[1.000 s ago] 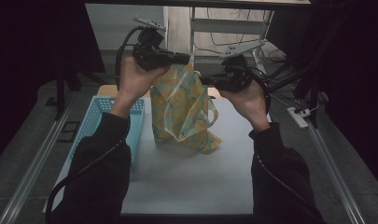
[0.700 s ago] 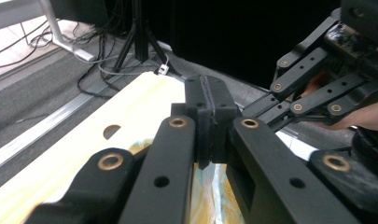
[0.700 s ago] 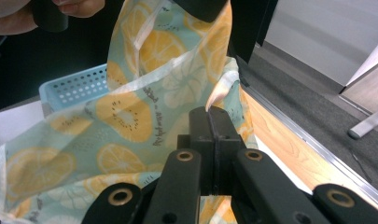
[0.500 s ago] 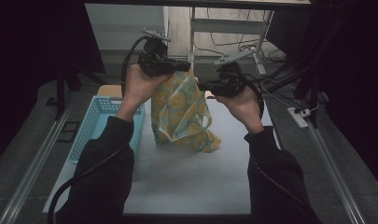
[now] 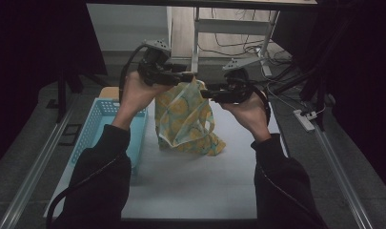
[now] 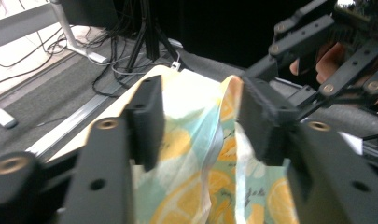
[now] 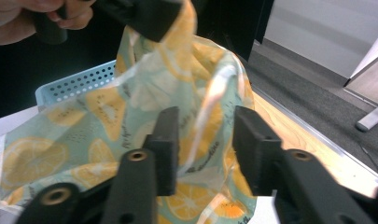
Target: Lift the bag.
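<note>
A cloth bag (image 5: 186,119) printed with orange and lemon slices on pale green stands slumped on the white table (image 5: 195,186), its bottom spread on the surface. My left gripper (image 5: 190,76) is at the bag's top edge. Its jaws have just been opening, and in the left gripper view (image 6: 203,121) they stand apart with loose fabric (image 6: 200,154) between them. My right gripper (image 5: 205,93) meets the same top edge from the right. Its jaws (image 7: 207,149) have also just been opening, and a fold of the bag (image 7: 130,107) hangs unpressed between the pads.
A light blue perforated basket (image 5: 97,129) sits on the table left of the bag, under my left forearm. Metal rails (image 5: 33,167) run along both table sides. Desk legs and cables (image 5: 238,47) lie beyond the far edge.
Both hands have come down with the bag, so it now slumps on the table. Both grippers, shut on its top edge before, now have their jaws apart.
</note>
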Action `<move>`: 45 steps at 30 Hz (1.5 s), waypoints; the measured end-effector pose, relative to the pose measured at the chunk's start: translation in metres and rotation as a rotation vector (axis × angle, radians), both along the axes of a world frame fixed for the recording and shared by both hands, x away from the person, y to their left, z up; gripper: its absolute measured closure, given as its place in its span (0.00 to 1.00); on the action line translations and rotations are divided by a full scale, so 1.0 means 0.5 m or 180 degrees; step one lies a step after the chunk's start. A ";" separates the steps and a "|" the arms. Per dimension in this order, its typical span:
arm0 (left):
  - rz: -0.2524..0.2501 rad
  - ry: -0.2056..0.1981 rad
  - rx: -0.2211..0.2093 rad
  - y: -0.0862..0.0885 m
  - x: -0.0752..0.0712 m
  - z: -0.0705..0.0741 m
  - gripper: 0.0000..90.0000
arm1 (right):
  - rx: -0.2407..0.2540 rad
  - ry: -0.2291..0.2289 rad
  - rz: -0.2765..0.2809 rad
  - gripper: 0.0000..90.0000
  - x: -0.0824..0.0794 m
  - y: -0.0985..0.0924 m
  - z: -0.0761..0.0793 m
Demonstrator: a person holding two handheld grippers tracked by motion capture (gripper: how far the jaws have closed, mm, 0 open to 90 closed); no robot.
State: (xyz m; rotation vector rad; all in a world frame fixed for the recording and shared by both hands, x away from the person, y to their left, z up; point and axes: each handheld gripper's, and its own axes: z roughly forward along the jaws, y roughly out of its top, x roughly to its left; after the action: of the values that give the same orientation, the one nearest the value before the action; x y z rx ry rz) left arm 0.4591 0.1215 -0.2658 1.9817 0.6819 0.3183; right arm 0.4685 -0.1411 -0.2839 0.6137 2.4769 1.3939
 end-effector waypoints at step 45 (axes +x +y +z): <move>0.0279 0.0395 0.0114 0.201 -0.266 -0.262 0.00 | 0.0187 0.0123 -0.0078 0.11 -0.139 -0.121 -0.195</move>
State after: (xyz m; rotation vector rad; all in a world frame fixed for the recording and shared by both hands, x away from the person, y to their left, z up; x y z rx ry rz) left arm 0.3263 0.2218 -0.3970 2.0216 0.8494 0.2632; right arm 0.3988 -0.2017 -0.3814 0.6870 2.4570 1.4639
